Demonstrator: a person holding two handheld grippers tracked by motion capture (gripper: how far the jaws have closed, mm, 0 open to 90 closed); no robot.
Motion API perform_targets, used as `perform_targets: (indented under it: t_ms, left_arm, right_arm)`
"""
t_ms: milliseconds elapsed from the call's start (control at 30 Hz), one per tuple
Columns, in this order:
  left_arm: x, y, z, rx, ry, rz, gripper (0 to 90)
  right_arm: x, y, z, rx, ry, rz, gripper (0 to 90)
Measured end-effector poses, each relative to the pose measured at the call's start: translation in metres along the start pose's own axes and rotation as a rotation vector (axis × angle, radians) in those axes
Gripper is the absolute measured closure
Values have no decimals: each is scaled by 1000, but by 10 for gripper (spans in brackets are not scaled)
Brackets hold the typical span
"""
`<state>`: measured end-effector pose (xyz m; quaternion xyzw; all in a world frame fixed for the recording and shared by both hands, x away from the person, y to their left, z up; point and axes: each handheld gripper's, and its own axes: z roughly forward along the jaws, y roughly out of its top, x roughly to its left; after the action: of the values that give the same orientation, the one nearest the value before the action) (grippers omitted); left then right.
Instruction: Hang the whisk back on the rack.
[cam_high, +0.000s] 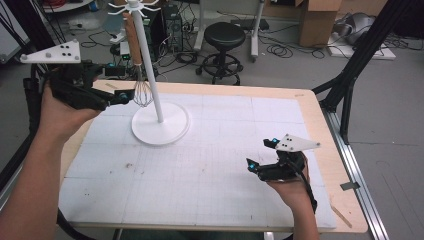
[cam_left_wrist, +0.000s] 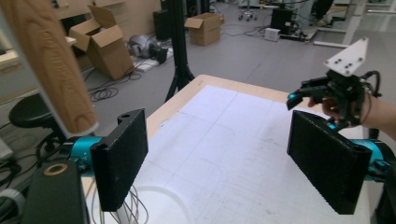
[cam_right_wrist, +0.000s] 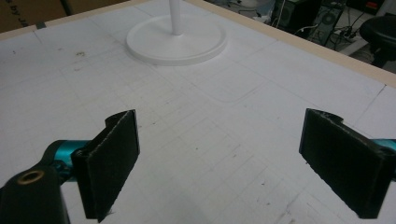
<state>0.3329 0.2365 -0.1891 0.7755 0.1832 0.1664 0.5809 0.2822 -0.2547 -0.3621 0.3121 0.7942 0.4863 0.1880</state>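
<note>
Hanging whisk (cam_high: 140, 75) on the stand (cam_high: 160, 127), both grippers' fingers released, grasping nothing.

The high view looks forward and down over the tabletop (cam_high: 215, 165). Each gripper view rides close behind its own jaws, low over the tabletop; both share the white stand (cam_right_wrist: 176, 42).

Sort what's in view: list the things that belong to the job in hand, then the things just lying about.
In the job:
- whisk hanging on the white stand
- left gripper, jaws open beside the whisk
- right gripper, open, resting on the table

Lying about:
- black stool
- cardboard boxes
- floor cables
</note>
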Motion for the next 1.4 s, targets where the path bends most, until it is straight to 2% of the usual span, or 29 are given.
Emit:
perform_targets:
  t_ms: [133,400,667,700,733,800,900,1000,1200,1400]
  left_arm:
    - [-4,-12,6,16,-19,-8,179]
    - [-12,-42,24,13,-75,-28,150]
    - [-22,-76,49,45,-127,-61,116]
    - [-22,-76,49,45,-127,-61,112]
    - [-24,-83,53,50,-139,-62,111]
    - [-25,-86,55,52,-143,-65,110]
    - [-27,-102,67,80,-164,-88,107]
    - [-29,-113,74,95,-163,-93,99]
    - [-29,-133,83,60,-152,-107,96]
    - [-29,-149,86,79,-145,-120,93]
  right_arm:
    - [0,0,1,2,2,1,109]
    - [0,0,0,-1,1,-1,109]
    - [-1,0,-2,-2,-1,2,109]
    - [-1,0,-2,-2,-1,2,109]
    - [-2,-1,-2,-3,-2,1,109]
    - [-2,-1,-2,0,-1,3,109]
    - [-2,-1,-1,0,1,5,109]
    - [-2,-2,1,4,6,10,109]
    - [-2,-4,4,15,8,10,109]
    - [-3,-5,7,21,11,14,109]
